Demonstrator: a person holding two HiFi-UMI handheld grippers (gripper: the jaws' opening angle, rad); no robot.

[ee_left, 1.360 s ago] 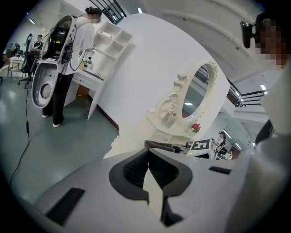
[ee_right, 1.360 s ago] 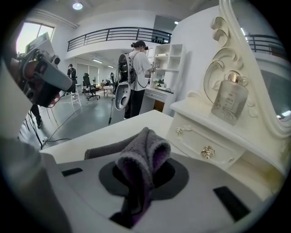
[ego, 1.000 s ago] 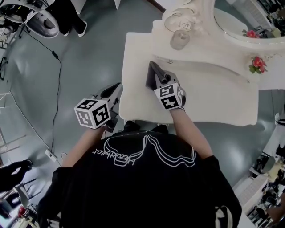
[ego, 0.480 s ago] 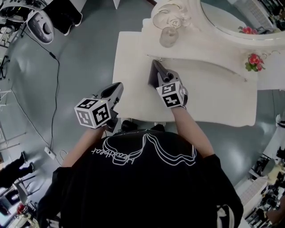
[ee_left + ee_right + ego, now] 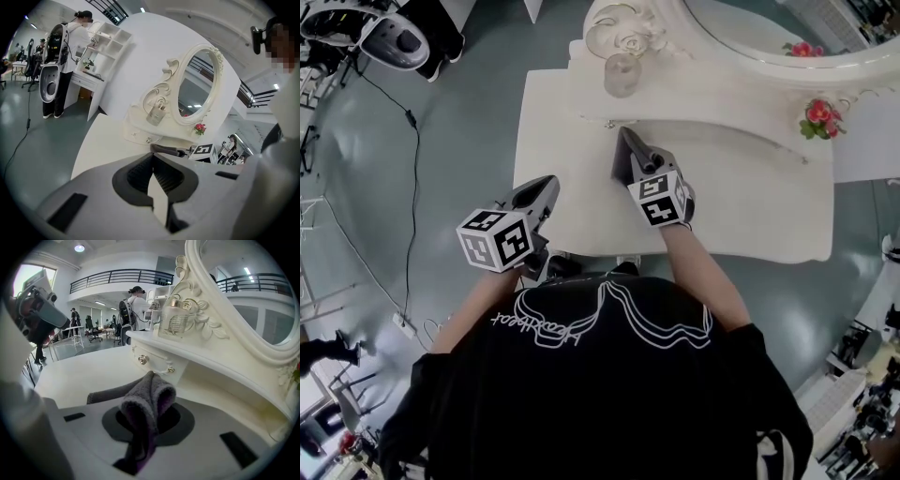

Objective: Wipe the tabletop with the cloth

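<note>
Right claw (image 5: 625,150) is shut tight on the grey cloth (image 5: 148,394), so the cloth cannot slip when it rubs. It is held low, with the cloth down on the white worktop (image 5: 750,211) just in front of the bottle (image 5: 620,75). That looks like a good way to wipe.

Left claw (image 5: 152,174) is closed with nothing in it. It hangs by the worktop's corner, farther from the bottle than the right claw, likely so it is out of the way.

The cloth is dark grey and fluffy, like a small towel. It is folded into a soft hump between the jaws. A flap of it seems to lie flat on the worktop, in front of the bottle.
</note>
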